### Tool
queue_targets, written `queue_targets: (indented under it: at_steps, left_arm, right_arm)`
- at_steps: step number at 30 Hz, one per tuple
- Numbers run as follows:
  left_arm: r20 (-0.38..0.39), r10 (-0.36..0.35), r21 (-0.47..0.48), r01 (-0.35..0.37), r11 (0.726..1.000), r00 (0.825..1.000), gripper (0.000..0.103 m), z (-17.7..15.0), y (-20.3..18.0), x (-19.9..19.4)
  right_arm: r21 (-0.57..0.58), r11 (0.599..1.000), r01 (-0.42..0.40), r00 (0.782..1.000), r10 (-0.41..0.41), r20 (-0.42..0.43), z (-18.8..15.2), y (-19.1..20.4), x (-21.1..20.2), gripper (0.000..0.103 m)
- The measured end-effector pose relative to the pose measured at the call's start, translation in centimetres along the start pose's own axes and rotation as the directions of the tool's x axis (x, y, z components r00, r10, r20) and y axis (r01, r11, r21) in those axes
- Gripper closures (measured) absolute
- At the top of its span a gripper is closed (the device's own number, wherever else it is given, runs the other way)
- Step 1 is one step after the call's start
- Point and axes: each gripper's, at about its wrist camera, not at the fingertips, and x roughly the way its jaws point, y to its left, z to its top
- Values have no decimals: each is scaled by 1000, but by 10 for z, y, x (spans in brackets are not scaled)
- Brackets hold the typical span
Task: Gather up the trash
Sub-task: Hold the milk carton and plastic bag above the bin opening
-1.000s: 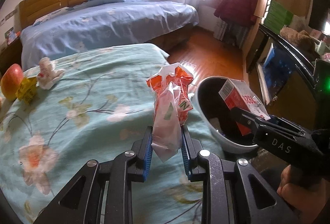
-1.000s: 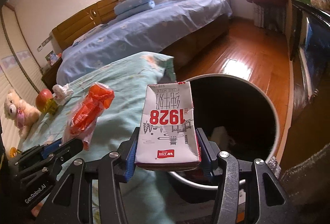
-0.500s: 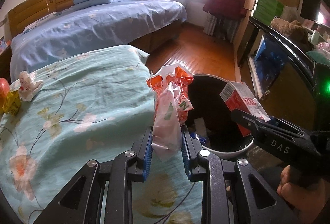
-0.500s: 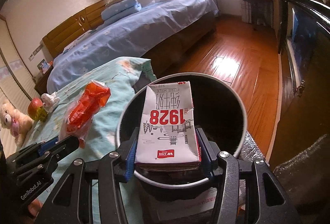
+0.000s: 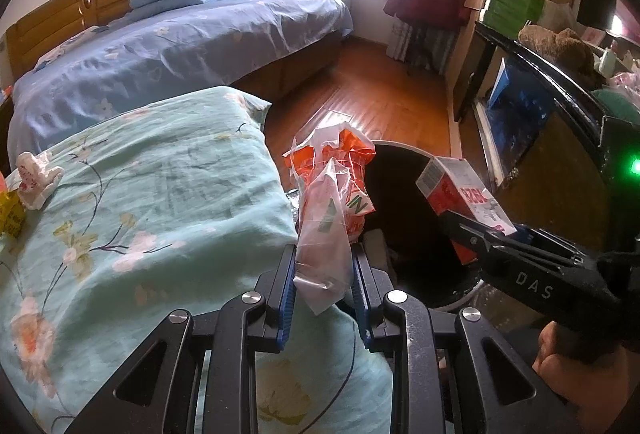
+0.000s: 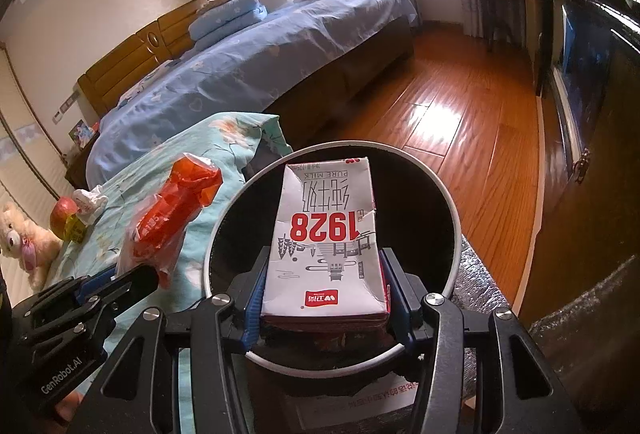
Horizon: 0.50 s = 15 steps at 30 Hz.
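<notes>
The white-and-red milk carton (image 6: 326, 240) carries, upside down in the right wrist view, "PURE MILK" above large red "1928". The black left tool (image 6: 132, 280) body reads "GenRobot.AI" along its side. In the left wrist view the black right tool (image 5: 486, 232) body bears "DAS".

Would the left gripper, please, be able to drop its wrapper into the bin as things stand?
Probably not yet: the left gripper holds the wrapper over the quilt's edge, beside the bin.
</notes>
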Motion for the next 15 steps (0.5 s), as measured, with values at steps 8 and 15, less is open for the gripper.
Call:
queue_targets:
  at_steps: [8, 15]
  left_arm:
    - [-11, -8, 9, 8, 1000, 1000, 79, 6, -7, 6]
    - [-21, -14, 17, 15, 1000, 1000, 79, 8, -11, 12]
  right_arm:
    - [7, 1000, 1, 1000, -1, -12, 2, -6, 3, 51]
    - [7, 1000, 10, 1000, -10, -15, 5, -7, 5, 51]
